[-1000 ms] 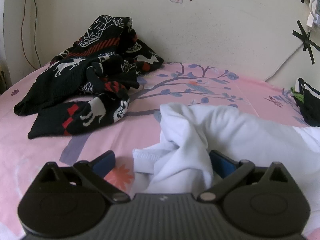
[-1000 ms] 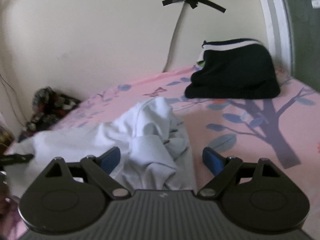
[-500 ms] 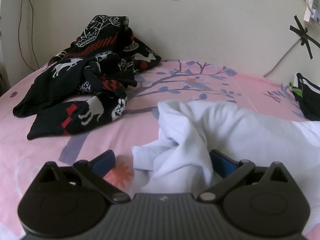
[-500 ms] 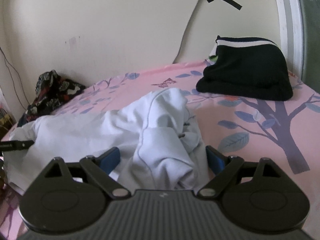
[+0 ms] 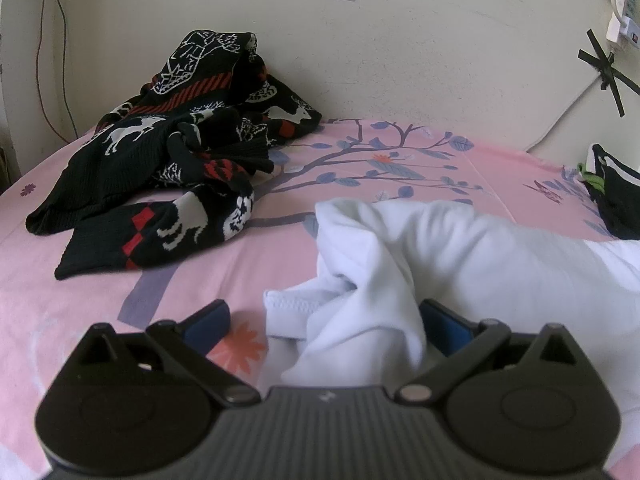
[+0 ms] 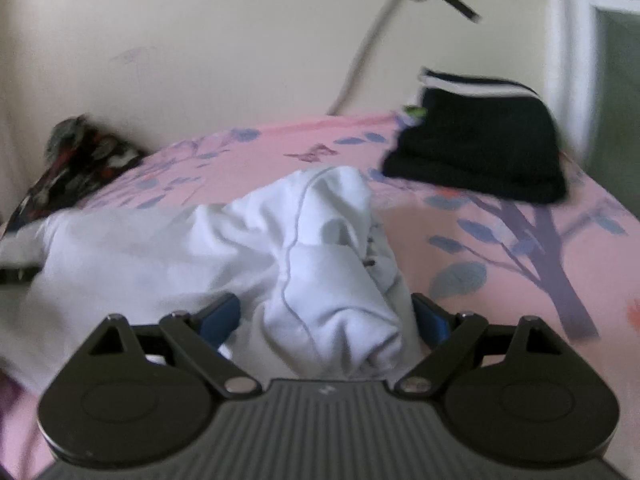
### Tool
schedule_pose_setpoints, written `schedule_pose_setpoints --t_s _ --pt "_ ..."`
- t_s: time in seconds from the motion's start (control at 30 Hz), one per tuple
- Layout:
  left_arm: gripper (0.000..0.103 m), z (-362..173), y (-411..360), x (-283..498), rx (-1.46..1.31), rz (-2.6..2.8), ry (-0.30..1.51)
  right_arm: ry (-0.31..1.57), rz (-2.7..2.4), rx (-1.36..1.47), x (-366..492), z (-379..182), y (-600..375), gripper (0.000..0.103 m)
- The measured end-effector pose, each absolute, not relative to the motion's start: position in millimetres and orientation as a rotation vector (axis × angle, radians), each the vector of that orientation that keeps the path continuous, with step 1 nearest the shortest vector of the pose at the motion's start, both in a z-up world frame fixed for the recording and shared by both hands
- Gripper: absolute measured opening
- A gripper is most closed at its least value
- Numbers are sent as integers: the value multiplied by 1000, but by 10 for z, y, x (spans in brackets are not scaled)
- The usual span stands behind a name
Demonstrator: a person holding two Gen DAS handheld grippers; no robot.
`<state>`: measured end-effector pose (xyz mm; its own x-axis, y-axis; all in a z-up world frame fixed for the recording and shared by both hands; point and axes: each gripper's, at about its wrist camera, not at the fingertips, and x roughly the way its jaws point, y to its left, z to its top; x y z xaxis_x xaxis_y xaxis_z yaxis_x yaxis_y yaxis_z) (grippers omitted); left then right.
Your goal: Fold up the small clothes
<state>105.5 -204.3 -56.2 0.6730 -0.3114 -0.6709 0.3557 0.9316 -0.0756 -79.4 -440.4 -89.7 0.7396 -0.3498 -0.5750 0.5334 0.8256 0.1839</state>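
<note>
White cotton fills the lower right of your left wrist view: the crumpled white cotton garment point(image 5: 460, 256) lies bunched on the pink bed sheet printed with purple trees and blue leaves point(image 5: 100, 296), towards the near edge of the bed. Your left gripper point(image 5: 326, 318) has its jaws spread wide, with a hemmed fold of the garment lying between them. The blue pad on the right side touches the cloth, while the one on the left stands apart from it over bare sheet. At the far left corner of the bed, against the cream wall point(image 5: 420, 48), a black knitted sweater with white deer and red stripes point(image 5: 168, 152) lies in a loose heap. At the right edge you catch part of a black folded garment with a white band point(image 5: 618, 200).

Your right wrist view is blurred. Your right gripper point(image 6: 326, 318) also has its jaws spread, straddling a rolled bunch of the same white garment point(image 6: 320, 264), whose seam line runs down the middle. The cloth reaches away to the left across the sheet point(image 6: 520, 272). Beyond it, at the far right corner of the bed, the black folded garment point(image 6: 480, 152) sits well apart from the white one, and the patterned sweater point(image 6: 76, 160) shows at the far left edge.
</note>
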Motion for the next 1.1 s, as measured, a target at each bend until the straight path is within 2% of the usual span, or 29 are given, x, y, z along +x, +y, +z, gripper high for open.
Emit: schedule_pose_setpoints --t_s 0.3,1.1 --pt "103 -563 -2039 1050 69 -374 743 572 -669 193 -748 -591 -4074 83" --pt "103 -559 -2029 992 88 -380 743 540 -674 157 -701 -440 -3944 83"
